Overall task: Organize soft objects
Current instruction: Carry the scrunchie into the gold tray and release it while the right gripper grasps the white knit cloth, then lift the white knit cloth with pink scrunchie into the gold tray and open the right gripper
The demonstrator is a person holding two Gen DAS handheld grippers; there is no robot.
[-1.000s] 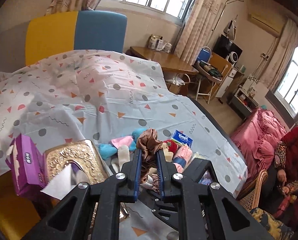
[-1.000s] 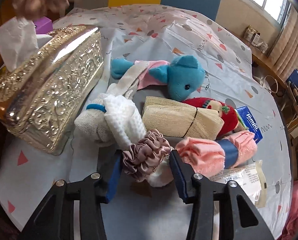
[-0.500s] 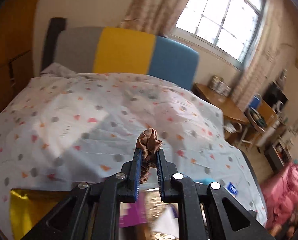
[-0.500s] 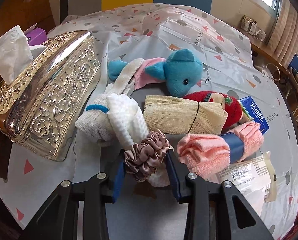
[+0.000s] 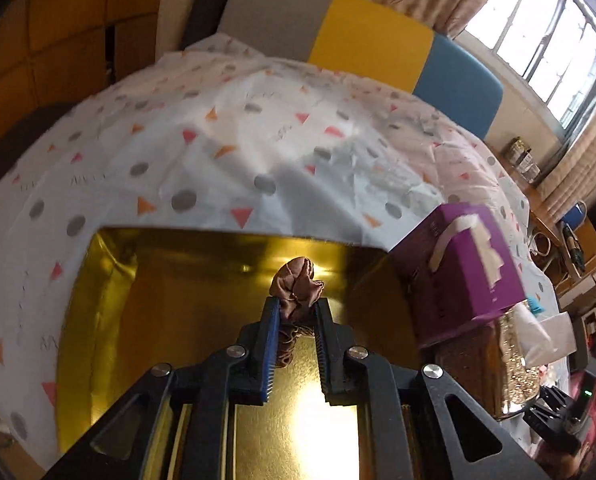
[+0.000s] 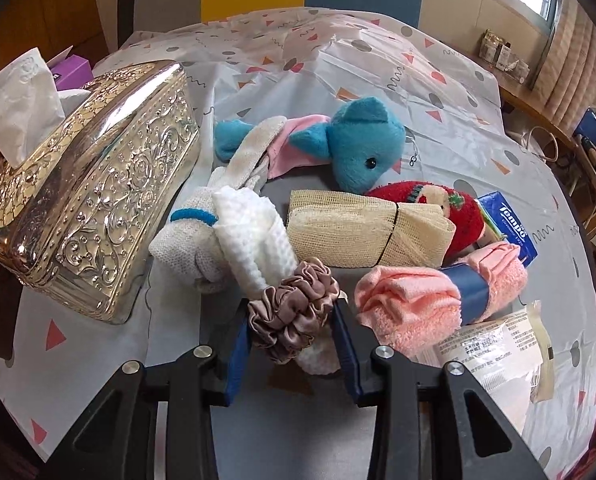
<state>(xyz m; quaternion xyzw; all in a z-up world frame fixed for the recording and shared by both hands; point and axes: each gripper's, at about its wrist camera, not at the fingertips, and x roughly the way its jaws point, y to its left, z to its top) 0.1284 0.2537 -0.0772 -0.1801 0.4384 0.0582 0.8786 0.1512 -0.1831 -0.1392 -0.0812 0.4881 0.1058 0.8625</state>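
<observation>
Low in the left wrist view, the left claw pinches one brown scrunchie above an open gold box, nothing visible inside it; one purple tissue box touches its right edge. At bottom centre of the right wrist view, the right claw clasps a second, mauve scrunchie, crowded by four cloth rolls, two plush toys and one silver tissue box on the bed.
</observation>
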